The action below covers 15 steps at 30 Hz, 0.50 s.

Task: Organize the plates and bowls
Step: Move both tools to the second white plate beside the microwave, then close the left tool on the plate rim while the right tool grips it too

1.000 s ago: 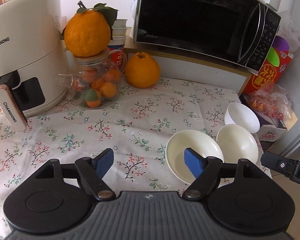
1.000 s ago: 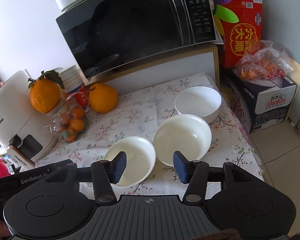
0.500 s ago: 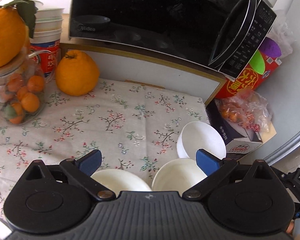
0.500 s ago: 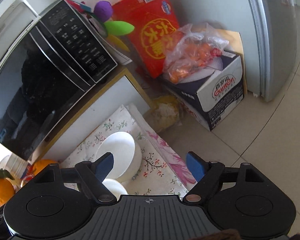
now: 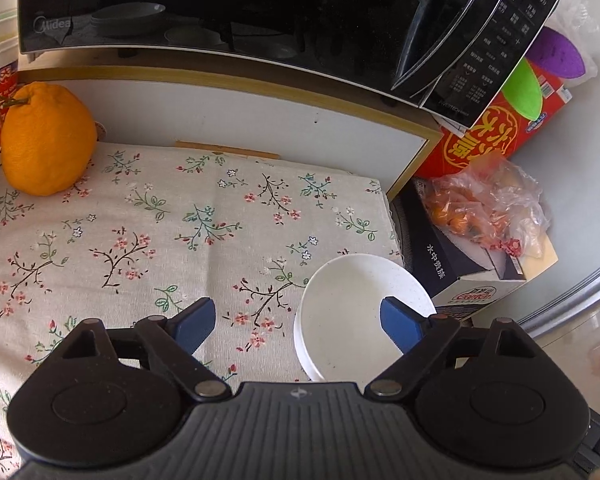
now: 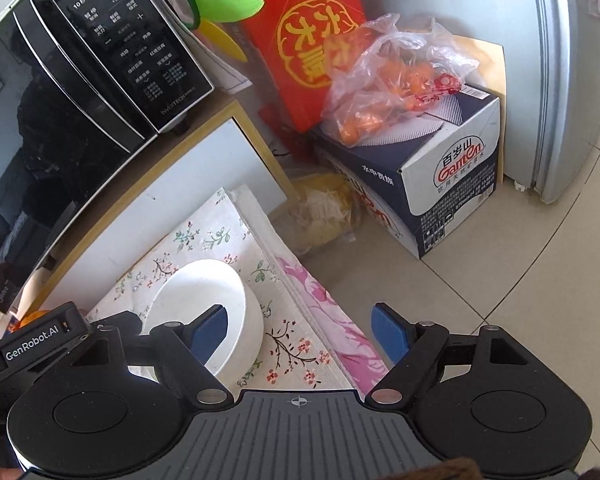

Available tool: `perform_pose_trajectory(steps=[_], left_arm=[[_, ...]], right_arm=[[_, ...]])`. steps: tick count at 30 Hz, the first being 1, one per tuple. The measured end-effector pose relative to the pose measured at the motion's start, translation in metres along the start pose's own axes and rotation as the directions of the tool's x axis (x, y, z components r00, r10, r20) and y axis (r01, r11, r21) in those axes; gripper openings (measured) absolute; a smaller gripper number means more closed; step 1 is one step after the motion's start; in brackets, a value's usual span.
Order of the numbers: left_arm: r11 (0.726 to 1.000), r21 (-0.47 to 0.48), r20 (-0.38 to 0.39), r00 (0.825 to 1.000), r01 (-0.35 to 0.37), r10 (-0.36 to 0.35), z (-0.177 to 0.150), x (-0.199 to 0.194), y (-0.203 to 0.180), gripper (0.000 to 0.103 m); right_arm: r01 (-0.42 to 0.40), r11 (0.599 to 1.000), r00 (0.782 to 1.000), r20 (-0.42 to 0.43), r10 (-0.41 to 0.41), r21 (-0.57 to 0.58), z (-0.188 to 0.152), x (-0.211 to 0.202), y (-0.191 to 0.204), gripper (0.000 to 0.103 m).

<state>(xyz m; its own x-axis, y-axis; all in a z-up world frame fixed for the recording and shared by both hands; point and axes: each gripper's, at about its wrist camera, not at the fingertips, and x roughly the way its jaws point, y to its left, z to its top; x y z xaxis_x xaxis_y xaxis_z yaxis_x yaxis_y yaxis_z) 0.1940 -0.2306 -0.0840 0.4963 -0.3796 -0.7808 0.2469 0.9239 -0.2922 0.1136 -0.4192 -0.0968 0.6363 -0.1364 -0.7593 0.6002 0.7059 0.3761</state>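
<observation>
Left gripper (image 5: 294, 320), black body with blue-padded fingers, is hovering over the near right part of the table with its jaws spread wide and nothing between them. Its right pad is overlapping the deep white ceramic bowl (image 5: 352, 312) in the picture; whether that pad is inside the rim or only above it cannot be told from this view. The wide spread looks chosen so that one finger can go inside the wall and one outside, a rim pinch.

Right gripper (image 6: 300, 334), same build, is likewise standing fully open and holding nothing. Its left pad is lying in front of the same bowl (image 6: 204, 300); its right pad is hanging out past the table edge over the tiled floor (image 6: 500, 280). Judgement: it is offset to the right of the bowl, so it is not yet placed for a grasp.

The bowl is sitting upright on the floral-print tablecloth (image 5: 180, 240), close to the right edge of the table. Only this one bowl is in sight from either wrist. Being so near the edge, it could slide off under a sideways nudge, so a lift looks safer than a push.

Farther off, a large orange citrus fruit (image 5: 46, 138) is resting on the cloth at the back left, well apart from the bowl. Behind, a black microwave oven (image 5: 260, 12) is standing on a raised white shelf (image 5: 260, 120). Beyond the table's right edge, a dark blue and white cardboard carton (image 6: 432, 176) is sitting on the floor, carrying a clear plastic bag of small oranges (image 6: 388, 88), with a red printed box (image 6: 304, 36) behind it.
</observation>
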Motion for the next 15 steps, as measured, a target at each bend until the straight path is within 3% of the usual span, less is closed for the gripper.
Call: perform_pose_trajectory(steps=[5,10,15], left_arm=[[1.000,0.013,-0.012,1.000,-0.012,0.012,0.004,0.016,-0.001,0.077],[0.999,0.041,-0.034,0.999,-0.003,0.005,0.002,0.029,-0.005,0.066],[0.999,0.051,-0.055,0.998,-0.002,0.005,0.001,0.038,-0.005,0.042]], right_arm=[[0.017,0.999,1.000,-0.020,-0.018,-0.035,-0.002,0.018,0.009,0.072],[0.006,0.999,0.999,-0.053,-0.009,-0.047,-0.005,0.031,0.016,0.054],[0.012,0.997,0.998,-0.064,-0.016,-0.075,-0.009,0.038,0.023,0.037]])
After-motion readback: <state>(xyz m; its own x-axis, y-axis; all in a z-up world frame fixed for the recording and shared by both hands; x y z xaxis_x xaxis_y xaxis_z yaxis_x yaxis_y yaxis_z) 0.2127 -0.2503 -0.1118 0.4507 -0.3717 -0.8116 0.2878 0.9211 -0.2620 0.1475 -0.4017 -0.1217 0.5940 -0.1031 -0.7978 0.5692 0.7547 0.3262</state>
